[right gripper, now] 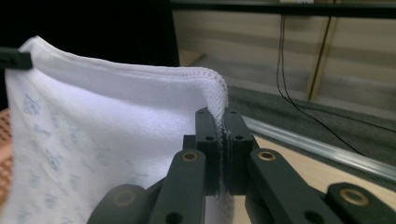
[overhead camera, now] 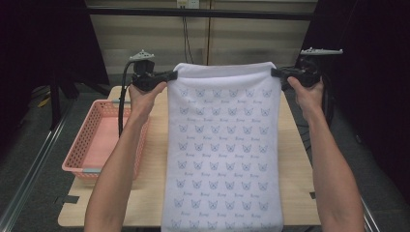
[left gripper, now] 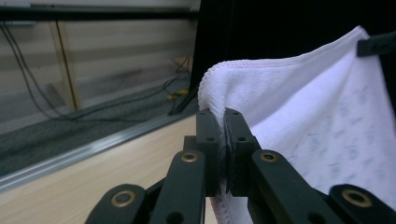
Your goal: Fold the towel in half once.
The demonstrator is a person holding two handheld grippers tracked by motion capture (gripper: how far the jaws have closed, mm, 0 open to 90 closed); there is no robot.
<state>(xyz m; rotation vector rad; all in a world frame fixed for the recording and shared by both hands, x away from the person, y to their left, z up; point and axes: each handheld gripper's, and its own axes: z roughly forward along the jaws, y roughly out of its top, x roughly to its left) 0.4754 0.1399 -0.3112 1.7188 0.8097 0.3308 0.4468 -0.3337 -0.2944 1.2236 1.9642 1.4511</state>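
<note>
A white terry towel [overhead camera: 223,150], printed with small blue motifs and hemmed at the edge, is held stretched between the tongs. One top corner is pinched by the left gripper [overhead camera: 173,75], the other by the right gripper [overhead camera: 274,72]. Its long axis hangs downward over the wooden table [overhead camera: 296,169]; a pink plastic basket [overhead camera: 92,145] sits outside the left gripper.

Both tongs, the left tongs [overhead camera: 174,75] and right tongs [overhead camera: 274,72], are matte black, with brass-ringed pivots and small screws in the jaw blocks. Each carries a grey three-cornered plate. A black cable trails at left of frame. Forearms are bare, sleeveless.
</note>
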